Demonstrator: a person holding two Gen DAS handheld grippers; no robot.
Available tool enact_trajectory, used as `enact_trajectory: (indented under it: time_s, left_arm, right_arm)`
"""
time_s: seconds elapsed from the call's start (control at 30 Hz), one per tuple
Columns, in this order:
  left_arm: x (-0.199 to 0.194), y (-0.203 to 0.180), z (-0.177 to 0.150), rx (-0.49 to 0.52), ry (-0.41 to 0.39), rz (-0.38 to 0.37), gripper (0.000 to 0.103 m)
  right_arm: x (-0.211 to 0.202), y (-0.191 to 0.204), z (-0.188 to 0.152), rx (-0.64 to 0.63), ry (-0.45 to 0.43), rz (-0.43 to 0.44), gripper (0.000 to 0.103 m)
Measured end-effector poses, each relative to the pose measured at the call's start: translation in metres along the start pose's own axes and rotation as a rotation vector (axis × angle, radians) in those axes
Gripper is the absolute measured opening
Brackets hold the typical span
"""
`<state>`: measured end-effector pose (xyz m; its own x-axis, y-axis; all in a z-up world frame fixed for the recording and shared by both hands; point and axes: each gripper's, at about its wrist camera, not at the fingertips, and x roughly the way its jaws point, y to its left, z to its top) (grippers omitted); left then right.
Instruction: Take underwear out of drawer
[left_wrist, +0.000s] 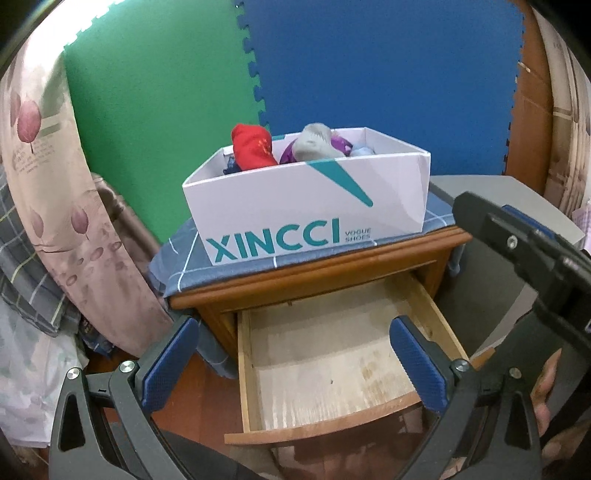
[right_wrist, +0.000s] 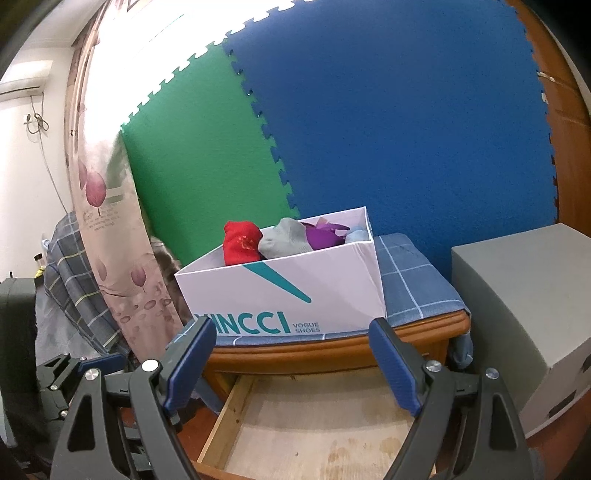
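One white shoebox (left_wrist: 306, 206) reads "XINCCI VOGUE SHOES".

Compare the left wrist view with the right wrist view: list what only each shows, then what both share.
Only the left wrist view: the drawer's curved front edge, its whole bare bottom, and the right gripper's body. Only the right wrist view: a white wall with a hanging cord. Both: the white shoe box holding red, grey and purple clothes, the blue cloth under it, green and blue mats, open jaws.
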<state>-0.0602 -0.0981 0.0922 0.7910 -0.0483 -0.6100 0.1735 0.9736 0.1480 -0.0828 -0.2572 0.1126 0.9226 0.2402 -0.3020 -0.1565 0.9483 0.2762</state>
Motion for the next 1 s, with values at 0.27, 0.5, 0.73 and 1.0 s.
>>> enact_trajectory:
  time_s: [0.27, 0.5, 0.73, 1.0]
  left_arm:
    - [0.013, 0.007, -0.009, -0.032, 0.044, -0.037, 0.103]
    - [0.018, 0.008, -0.012, -0.04, 0.06, -0.047, 0.103]
    - [0.021, 0.007, -0.013, -0.039, 0.069, -0.046, 0.103]
    - [0.025, 0.009, -0.015, -0.046, 0.093, -0.053, 0.103]
  right_arm:
    - [0.006, 0.002, -0.004, -0.011, 0.026, 0.001, 0.087]
    - [0.007, 0.005, -0.007, -0.027, 0.033, 0.004, 0.087]
    - [0.01, 0.004, -0.007, -0.024, 0.038, 0.01, 0.087]
    - [0.009, 0.004, -0.007, -0.021, 0.038, 0.011, 0.087]
